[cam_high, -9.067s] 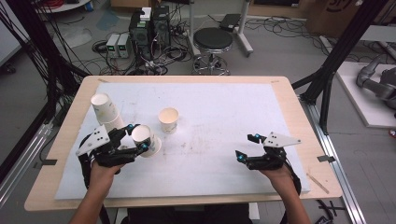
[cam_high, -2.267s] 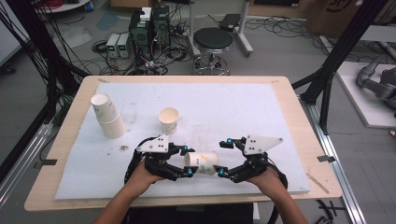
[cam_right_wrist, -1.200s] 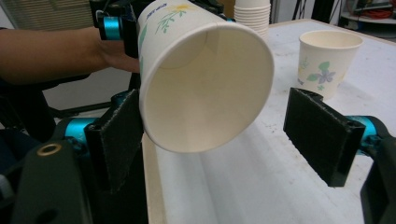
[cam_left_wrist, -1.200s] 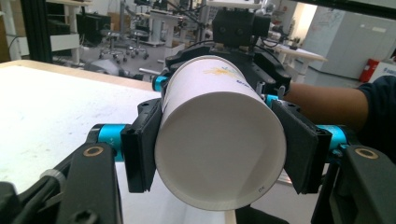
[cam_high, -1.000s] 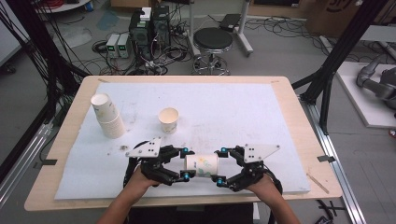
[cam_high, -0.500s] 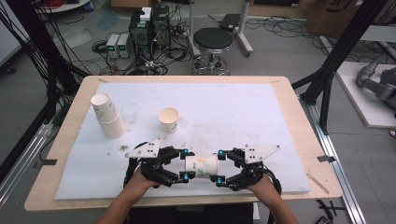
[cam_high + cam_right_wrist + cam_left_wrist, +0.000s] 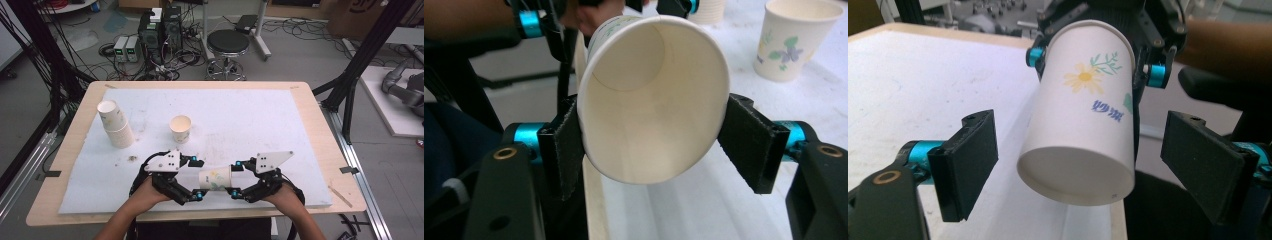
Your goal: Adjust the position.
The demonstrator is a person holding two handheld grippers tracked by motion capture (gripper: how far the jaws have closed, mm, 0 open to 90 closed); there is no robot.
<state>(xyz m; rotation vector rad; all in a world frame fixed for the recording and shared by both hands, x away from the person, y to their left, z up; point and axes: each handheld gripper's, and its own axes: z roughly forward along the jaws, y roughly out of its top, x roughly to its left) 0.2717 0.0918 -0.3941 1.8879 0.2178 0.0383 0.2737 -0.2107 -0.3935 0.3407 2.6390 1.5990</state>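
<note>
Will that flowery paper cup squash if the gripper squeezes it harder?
Probably. The paper cup looks thin-walled and empty, and its rim already looks a bit oval between the right gripper pads. It likely weighs little, since that one sideways grip holds it. Laid on the table, it would probably roll in a curve.

A high view looks forward and down over the whole table [image 7: 310, 120]. Each gripper view sits close behind its own jaws, facing the other gripper. Both share the paper cup [image 7: 1083, 115] between the jaws, seen base-first from the left, mouth-first from the right.
</note>
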